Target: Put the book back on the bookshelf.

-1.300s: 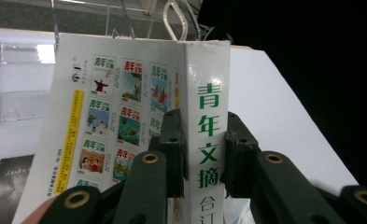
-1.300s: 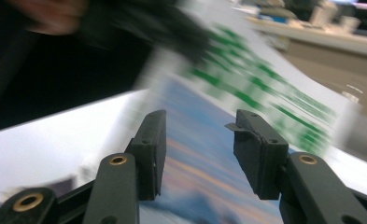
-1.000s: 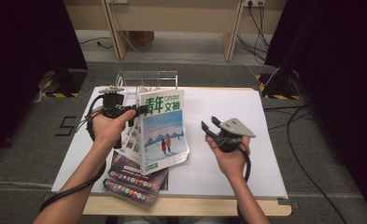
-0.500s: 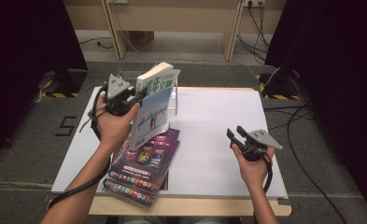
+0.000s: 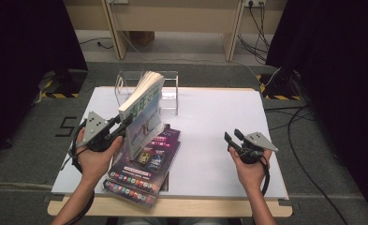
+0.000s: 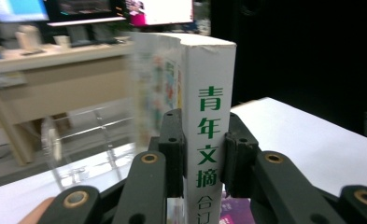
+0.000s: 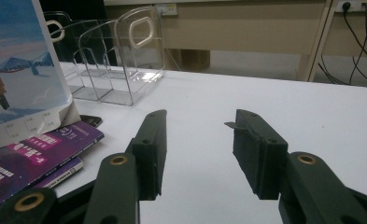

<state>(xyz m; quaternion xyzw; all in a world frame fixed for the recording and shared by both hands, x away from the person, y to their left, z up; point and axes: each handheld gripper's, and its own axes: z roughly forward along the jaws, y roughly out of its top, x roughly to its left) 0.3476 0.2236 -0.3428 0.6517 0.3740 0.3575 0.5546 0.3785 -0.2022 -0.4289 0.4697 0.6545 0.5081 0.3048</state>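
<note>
In the left tool point(image 6: 200, 154), a thick white book point(image 6: 208, 116), green-lettered spine; right tool point(image 7: 197, 154) wide.

My high view: fixed above near edge, faces forward and down, takes in whole worktop point(image 5: 209, 117) from moderate distance. My left gripper view: rides on left gripper point(image 6: 202, 154), looks along jaws, very close on white book point(image 6: 207, 116), desks behind. My right gripper view: rides low on right gripper point(image 7: 197, 149), faces across worktop. I find clear rack point(image 5: 167, 89), white book and purple magazines point(image 7: 27, 154) shared across views.
</note>
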